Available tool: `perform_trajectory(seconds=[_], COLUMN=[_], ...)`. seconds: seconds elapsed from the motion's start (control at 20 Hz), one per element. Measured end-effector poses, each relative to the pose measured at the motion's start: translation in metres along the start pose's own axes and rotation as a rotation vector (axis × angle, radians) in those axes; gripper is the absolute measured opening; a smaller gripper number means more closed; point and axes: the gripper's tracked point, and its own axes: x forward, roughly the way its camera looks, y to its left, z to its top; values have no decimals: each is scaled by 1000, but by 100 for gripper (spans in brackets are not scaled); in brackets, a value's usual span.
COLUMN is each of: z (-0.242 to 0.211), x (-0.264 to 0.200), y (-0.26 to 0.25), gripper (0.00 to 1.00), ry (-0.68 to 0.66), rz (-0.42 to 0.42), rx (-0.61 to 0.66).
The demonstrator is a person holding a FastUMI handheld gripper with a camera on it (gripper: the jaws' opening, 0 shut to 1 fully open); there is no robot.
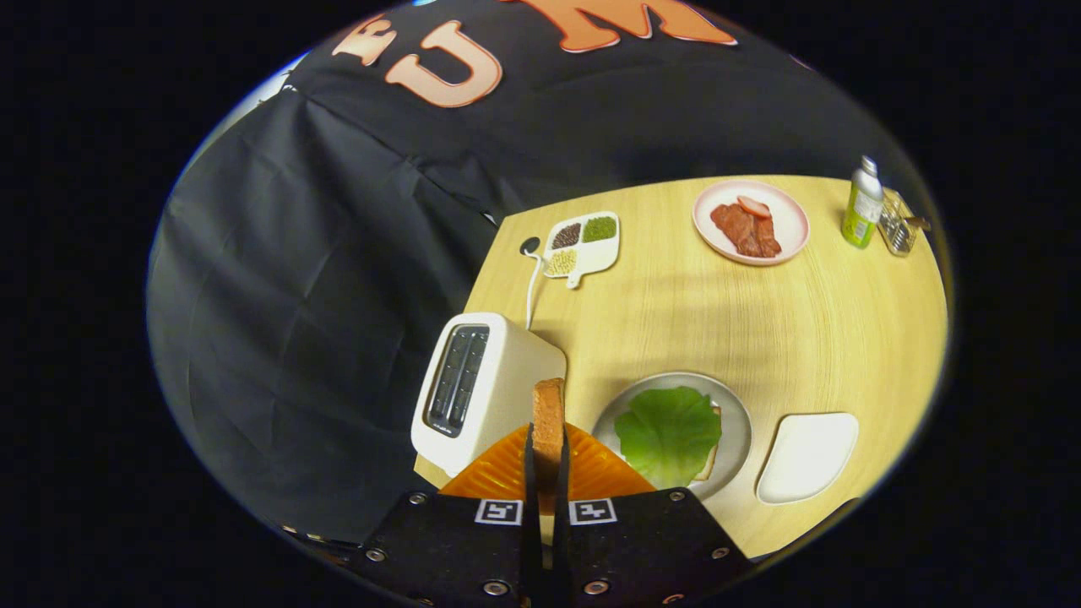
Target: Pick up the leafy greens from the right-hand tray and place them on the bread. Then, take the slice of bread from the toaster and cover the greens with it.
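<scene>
The gripper (547,485) is clamped on the slice (548,422) of bread, both fingers (529,473) pressed against its flat faces, so it stands on edge between them with its top poking out just ahead of the tips. Held that way, by the faces, it can later be tipped flat and let go cleanly.

Take the plate (735,405) as the landmark. On it lies the greens (669,433), spread over the lower bread (714,452), of which only a corner peeks out; that step looks done. The held slice is up in the air to the plate's left, between it and the toaster (473,388), whose slots look empty. Right of the plate sits the white tray (806,456), now bare. The slice needs carrying right and laying down over the leaf.
</scene>
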Motion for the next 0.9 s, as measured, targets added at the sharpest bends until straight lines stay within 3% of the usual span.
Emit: perform_trajectory(seconds=[0.4, 0.65, 0.9], z=[-31, -49, -55], x=[32, 51, 54], y=[-50, -92, -114], gripper=[6, 6, 10], ry=[31, 54, 33], rz=[-16, -95, -134], rx=[127, 203, 187])
